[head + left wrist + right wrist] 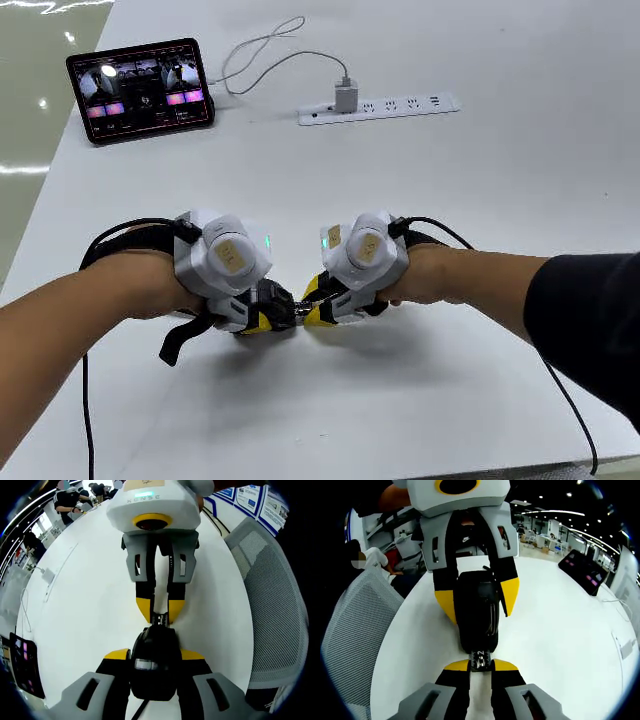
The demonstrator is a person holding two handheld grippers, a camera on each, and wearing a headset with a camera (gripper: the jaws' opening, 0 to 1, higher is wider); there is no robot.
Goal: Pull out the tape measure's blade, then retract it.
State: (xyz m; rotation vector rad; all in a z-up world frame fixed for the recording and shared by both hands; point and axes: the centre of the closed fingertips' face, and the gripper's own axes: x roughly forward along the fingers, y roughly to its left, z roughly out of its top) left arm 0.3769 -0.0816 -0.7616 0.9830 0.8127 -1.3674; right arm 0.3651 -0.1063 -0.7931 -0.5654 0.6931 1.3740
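**Two tongs joined on one tape measure**

Head view: the left tongs and the right tongs point tip to tip, close to the near edge of the white surface and about midway along it. The left tongs clamp the black tape measure. The right tongs are drawn narrow on the blade, of which just a short bit shows between the two. Whether the case rests on the surface or hangs just above it cannot be told. A tablet stands near the far left corner. A power strip with a charger plugged in lies toward the far edge.

Left gripper view: the yellow-tipped jaws rise on both sides of the tape measure and press its flanks. Ahead, the right tongs face back, tips pinched on the blade's end right at the case's mouth. A grey mesh chair stands past the surface's edge.

Right gripper view: the jaws stand nearly together with the blade's end, printed figures showing, held between them. The case sits just beyond, gripped by the left tongs.
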